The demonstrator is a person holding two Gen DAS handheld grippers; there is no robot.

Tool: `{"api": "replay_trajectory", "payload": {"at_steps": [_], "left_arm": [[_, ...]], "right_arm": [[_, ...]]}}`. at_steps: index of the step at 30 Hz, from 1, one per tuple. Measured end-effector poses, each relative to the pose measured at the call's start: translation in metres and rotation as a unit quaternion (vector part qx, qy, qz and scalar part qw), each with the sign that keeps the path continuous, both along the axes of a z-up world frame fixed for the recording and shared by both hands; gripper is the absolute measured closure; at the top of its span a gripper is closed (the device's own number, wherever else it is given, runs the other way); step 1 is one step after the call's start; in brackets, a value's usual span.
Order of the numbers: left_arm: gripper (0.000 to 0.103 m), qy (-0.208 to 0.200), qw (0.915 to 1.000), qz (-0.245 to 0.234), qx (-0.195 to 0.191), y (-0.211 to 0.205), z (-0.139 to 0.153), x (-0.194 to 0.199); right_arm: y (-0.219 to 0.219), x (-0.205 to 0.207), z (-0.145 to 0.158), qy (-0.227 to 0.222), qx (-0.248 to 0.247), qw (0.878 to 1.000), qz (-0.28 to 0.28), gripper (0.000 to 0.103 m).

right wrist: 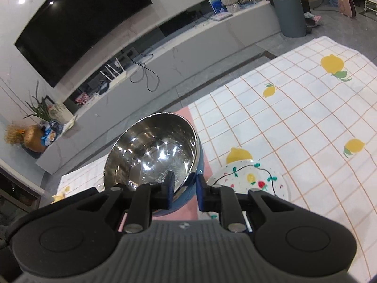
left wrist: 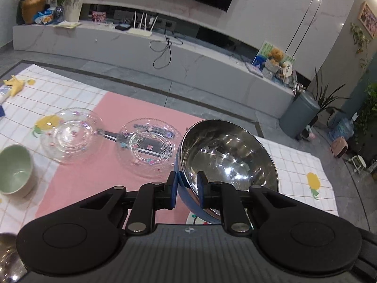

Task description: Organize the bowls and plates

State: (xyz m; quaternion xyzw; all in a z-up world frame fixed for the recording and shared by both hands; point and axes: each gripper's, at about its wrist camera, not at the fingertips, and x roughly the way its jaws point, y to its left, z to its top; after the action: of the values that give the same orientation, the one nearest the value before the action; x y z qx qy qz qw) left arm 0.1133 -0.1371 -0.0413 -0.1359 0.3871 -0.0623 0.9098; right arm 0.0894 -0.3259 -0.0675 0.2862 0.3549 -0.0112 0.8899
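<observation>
My left gripper (left wrist: 187, 188) is shut on the rim of a steel bowl with a blue outside (left wrist: 226, 155), held tilted above the mat. My right gripper (right wrist: 185, 189) is shut on the rim of another steel bowl with a blue outside (right wrist: 150, 151), also lifted and tilted. In the left wrist view two clear glass plates with flower dots (left wrist: 71, 135) (left wrist: 148, 147) lie on the pink mat (left wrist: 94, 184), and a green bowl (left wrist: 15, 168) stands at the left. A white plate painted with fruit (right wrist: 249, 179) lies under the right gripper.
A white checked cloth with lemon prints (right wrist: 294, 118) covers the floor around the pink mat. A long grey TV bench (left wrist: 165, 54) runs behind it. A grey bin (left wrist: 299, 115) stands at the right. A yellow toy (left wrist: 15, 85) lies at the far left.
</observation>
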Motion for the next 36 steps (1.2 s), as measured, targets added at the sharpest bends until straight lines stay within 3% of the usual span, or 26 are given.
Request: {"api": "replay_trajectory", "payload": {"at_steps": [9, 18, 28, 36], "left_arm": [[0.086, -0.019, 0.9995, 0.019, -0.014, 0.032, 0.031, -0.053], [0.086, -0.038, 0.9976, 0.045, -0.038, 0.077, 0.052, -0.1], [0.086, -0.04, 0.994, 0.085, -0.056, 0.135, 0.056, -0.137], [0.086, -0.024, 0.992, 0.104, -0.067, 0.169, 0.043, -0.159]], "right_arm": [[0.019, -0.066, 0.031, -0.034, 0.021, 0.999, 0.017, 0.086], [0.057, -0.12, 0.058, -0.063, 0.009, 0.997, 0.052, 0.085], [0.107, -0.146, 0.065, -0.07, 0.01, 0.993, 0.099, 0.085], [0.14, -0.153, 0.055, -0.048, 0.003, 0.99, 0.134, 0.085]]}}
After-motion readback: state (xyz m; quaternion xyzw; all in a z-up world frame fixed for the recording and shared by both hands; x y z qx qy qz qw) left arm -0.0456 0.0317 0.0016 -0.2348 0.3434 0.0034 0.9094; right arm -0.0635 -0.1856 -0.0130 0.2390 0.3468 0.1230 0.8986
